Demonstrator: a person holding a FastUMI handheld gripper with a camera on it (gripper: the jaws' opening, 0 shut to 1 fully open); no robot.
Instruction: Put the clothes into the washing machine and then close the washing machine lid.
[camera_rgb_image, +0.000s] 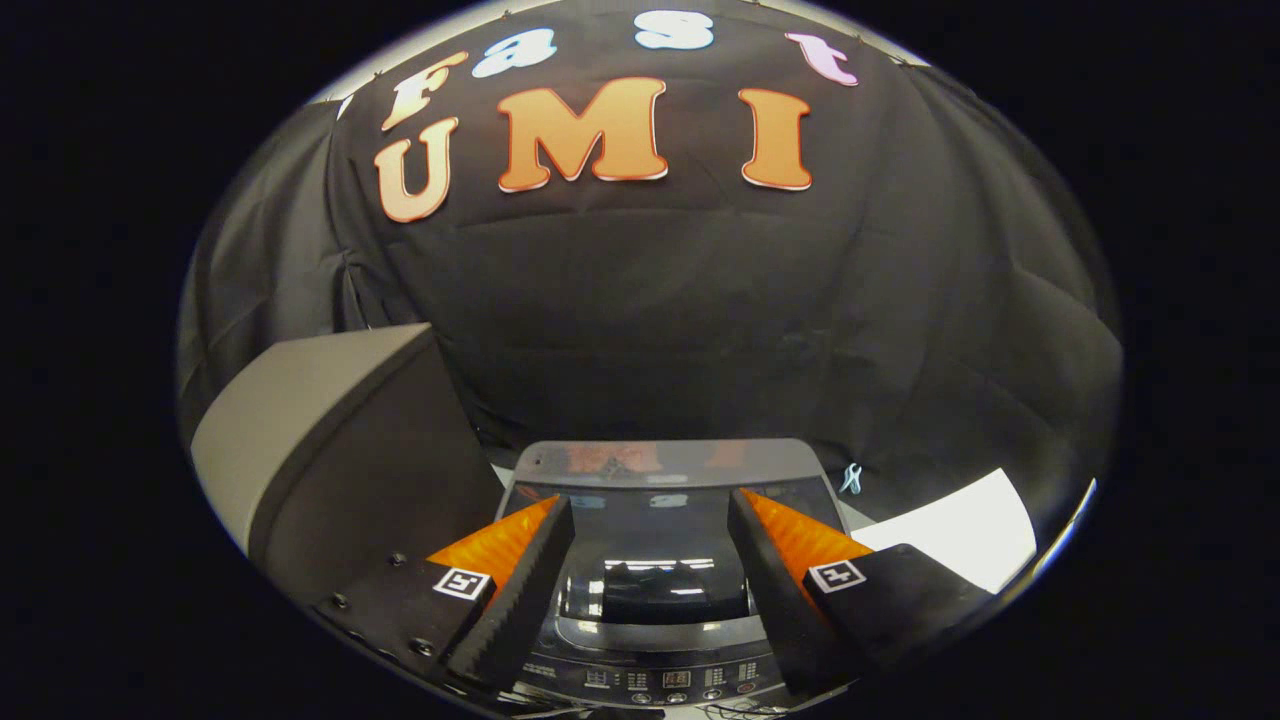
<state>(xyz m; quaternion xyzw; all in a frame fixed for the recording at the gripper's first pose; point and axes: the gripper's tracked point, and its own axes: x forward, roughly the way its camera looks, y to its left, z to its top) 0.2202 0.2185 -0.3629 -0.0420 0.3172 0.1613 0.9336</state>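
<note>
Tool (650, 520) hangs open and empty over the washer's shut lid (655, 560) at lower centre; no clothes visible, risking a skipped load.

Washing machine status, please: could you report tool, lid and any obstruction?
Tool open, holding nothing, above machine. Washing machine lid down, closed. Grey box beside machine, clear of lid.

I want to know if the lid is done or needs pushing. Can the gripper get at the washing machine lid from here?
Probably yes: the gripper hangs open over the washing machine lid, which already looks shut, with nothing between them.
</note>
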